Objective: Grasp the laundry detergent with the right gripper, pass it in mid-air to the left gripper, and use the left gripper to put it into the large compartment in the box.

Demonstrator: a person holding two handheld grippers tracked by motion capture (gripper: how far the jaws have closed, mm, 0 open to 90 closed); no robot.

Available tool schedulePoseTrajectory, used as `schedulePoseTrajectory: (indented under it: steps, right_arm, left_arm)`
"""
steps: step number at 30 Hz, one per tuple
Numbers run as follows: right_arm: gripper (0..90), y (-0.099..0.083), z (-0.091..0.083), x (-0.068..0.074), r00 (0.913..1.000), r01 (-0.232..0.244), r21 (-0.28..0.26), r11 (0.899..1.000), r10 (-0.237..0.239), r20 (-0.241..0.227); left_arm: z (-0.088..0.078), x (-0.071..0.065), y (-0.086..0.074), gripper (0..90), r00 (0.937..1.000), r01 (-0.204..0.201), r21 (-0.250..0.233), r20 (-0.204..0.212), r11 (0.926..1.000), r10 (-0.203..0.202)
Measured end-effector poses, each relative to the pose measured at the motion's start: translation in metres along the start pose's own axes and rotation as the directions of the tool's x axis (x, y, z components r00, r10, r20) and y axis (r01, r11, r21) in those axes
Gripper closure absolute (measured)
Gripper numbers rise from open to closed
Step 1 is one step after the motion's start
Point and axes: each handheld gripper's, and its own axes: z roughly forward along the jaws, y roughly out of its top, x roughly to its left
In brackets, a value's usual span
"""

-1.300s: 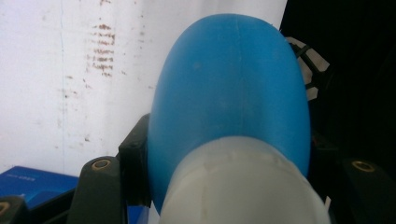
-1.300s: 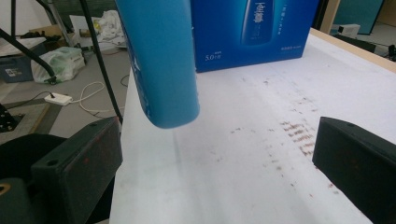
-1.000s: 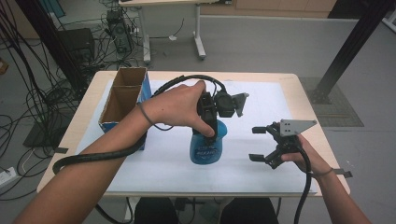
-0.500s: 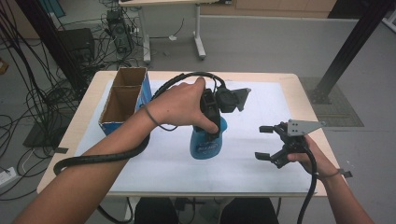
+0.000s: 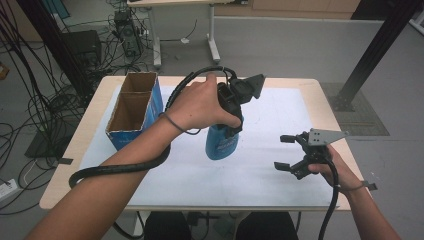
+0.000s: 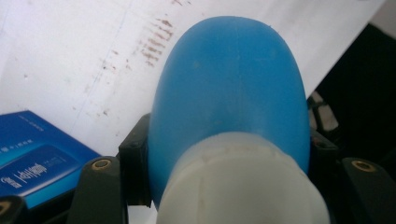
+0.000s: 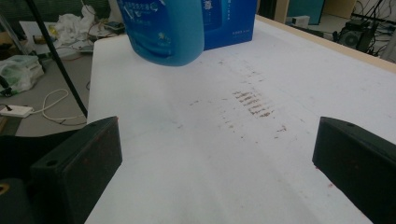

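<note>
My left tool (image 5: pixel 231 102) pinches the bottle (image 5: pixel 221 142) at its neck, right of the box (image 5: pixel 134 112); I keep it vertical. Right tool (image 5: pixel 290 152) spread.

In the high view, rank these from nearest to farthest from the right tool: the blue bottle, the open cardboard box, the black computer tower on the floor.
From the right tool, low at the table's right:
1. Blue bottle, mid-table, clamped in the left tool.
2. Open cardboard box, at the table's far left edge.
3. Black computer tower, on the floor beyond the far left corner.
</note>
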Motion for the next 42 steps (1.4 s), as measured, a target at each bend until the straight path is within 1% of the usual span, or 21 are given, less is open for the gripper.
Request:
schedulePoseTrajectory:
  steps: [1, 3, 6, 8, 10, 11, 14, 17, 20, 21, 22, 23, 25, 26, 29, 32, 33, 36, 37, 41, 42]
  right_arm:
    - [1.2, -0.001, 0.001, 0.0, 1.0, -0.003, 0.001, 1.0, 0.003, 0.005]
    - [1.2, -0.001, 0.001, 0.001, 0.9999, -0.006, 0.002, 1.0, 0.006, 0.013]
    - [1.2, -0.001, 0.001, 0.001, 0.9997, -0.011, 0.005, 1.0, 0.011, 0.021]
    - [1.2, -0.002, 0.001, 0.001, 0.9996, -0.011, 0.005, 1.0, 0.011, 0.027]
    - [1.2, -0.001, 0.001, 0.001, 0.9994, -0.016, 0.007, 1.0, 0.015, 0.03]
    - [1.2, -0.001, 0.001, 0.001, 0.9993, -0.016, 0.008, 1.0, 0.015, 0.033]
    - [1.1, 0.0, 0.001, 0.001, 0.9989, -0.019, 0.01, 1.0, 0.018, 0.043]
    - [1.1, 0.001, 0.001, 0.001, 0.9985, -0.023, 0.011, 1.0, 0.022, 0.049]
    - [1.2, 0.003, 0.002, 0.001, 0.9978, -0.025, 0.018, 1.0, 0.024, 0.062]
    - [1.2, 0.004, 0.003, 0.001, 0.9976, -0.025, 0.019, 1.0, 0.023, 0.065]
    - [1.3, 0.005, 0.003, 0.0, 0.9975, -0.026, 0.022, 0.999, 0.025, 0.066]
    - [1.3, 0.006, 0.003, 0.0, 0.9971, -0.026, 0.024, 0.999, 0.024, 0.072]
    - [1.3, 0.008, 0.002, 0.001, 0.9964, -0.027, 0.025, 0.999, 0.025, 0.081]
    - [1.3, 0.008, 0.002, 0.001, 0.9962, -0.027, 0.024, 0.999, 0.025, 0.083]
    - [1.3, 0.01, 0.001, 0.001, 0.9952, -0.029, 0.027, 0.999, 0.026, 0.094]
    - [1.3, 0.011, -0.001, 0.001, 0.9945, -0.031, 0.025, 0.999, 0.028, 0.101]
    - [1.3, 0.012, -0.001, 0.001, 0.9939, -0.03, 0.025, 0.999, 0.027, 0.107]
    - [1.3, 0.012, -0.001, 0.001, 0.993, -0.03, 0.02, 0.999, 0.028, 0.115]
    - [1.3, 0.012, -0.001, 0.001, 0.993, -0.03, 0.02, 0.999, 0.028, 0.115]
    - [1.3, 0.014, 0.0, 0.002, 0.9926, -0.028, 0.017, 0.999, 0.026, 0.119]
    - [1.3, 0.014, 0.0, 0.002, 0.9924, -0.027, 0.018, 0.999, 0.025, 0.12]
  left_arm:
    - [0.0, 0.004, 0.003, 37.6, 0.9993, 0.037, 0.001, 0.001, 0.9993, -0.037]
    - [0.001, 0.008, 0.007, 37.6, 0.9973, 0.073, 0.003, 0.0, 0.9973, -0.073]
    - [0.001, 0.015, 0.013, 37.7, 0.9932, 0.116, 0.004, 0.0, 0.9932, -0.116]
    - [0.001, 0.021, 0.017, 37.7, 0.988, 0.155, -0.006, 0.002, 0.988, -0.155]
    - [0.0, 0.025, 0.02, 37.7, 0.9862, 0.166, -0.003, 0.0, 0.9862, -0.166]
    - [-0.001, 0.029, 0.024, 37.7, 0.9812, 0.193, -0.011, 0.0, 0.9811, -0.193]
    - [0.001, 0.035, 0.031, 37.7, 0.9716, 0.236, -0.017, -0.007, 0.9715, -0.237]
    - [0.004, 0.038, 0.038, 37.7, 0.9665, 0.256, -0.011, -0.018, 0.9666, -0.256]
    - [0.008, 0.045, 0.049, 37.7, 0.9509, 0.308, -0.009, -0.029, 0.9513, -0.308]
    - [0.009, 0.045, 0.051, 37.7, 0.9492, 0.313, -0.013, -0.034, 0.9498, -0.313]
    - [0.009, 0.048, 0.053, 37.8, 0.9417, 0.335, -0.013, -0.032, 0.9422, -0.335]
    - [0.009, 0.048, 0.053, 37.8, 0.9417, 0.335, -0.013, -0.032, 0.9422, -0.335]
    - [0.008, 0.056, 0.056, 37.8, 0.9259, 0.377, -0.016, -0.024, 0.9262, -0.377]
    - [0.008, 0.056, 0.056, 37.8, 0.9259, 0.377, -0.016, -0.024, 0.9262, -0.377]
    - [0.005, 0.07, 0.052, 37.8, 0.8976, 0.44, -0.033, -0.005, 0.8972, -0.441]
    - [-0.001, 0.079, 0.049, 37.8, 0.8779, 0.478, -0.045, 0.002, 0.877, -0.479]
    - [-0.004, 0.081, 0.048, 37.8, 0.8687, 0.495, -0.05, 0.005, 0.8675, -0.495]
    - [-0.013, 0.086, 0.047, 37.8, 0.8617, 0.507, -0.051, 0.001, 0.8605, -0.507]
    - [-0.013, 0.086, 0.047, 37.8, 0.8617, 0.507, -0.051, 0.001, 0.8605, -0.507]
    - [-0.032, 0.09, 0.044, 37.8, 0.8446, 0.534, -0.059, -0.011, 0.8436, -0.535]
    - [-0.037, 0.091, 0.043, 37.8, 0.8453, 0.532, -0.059, -0.016, 0.8444, -0.534]
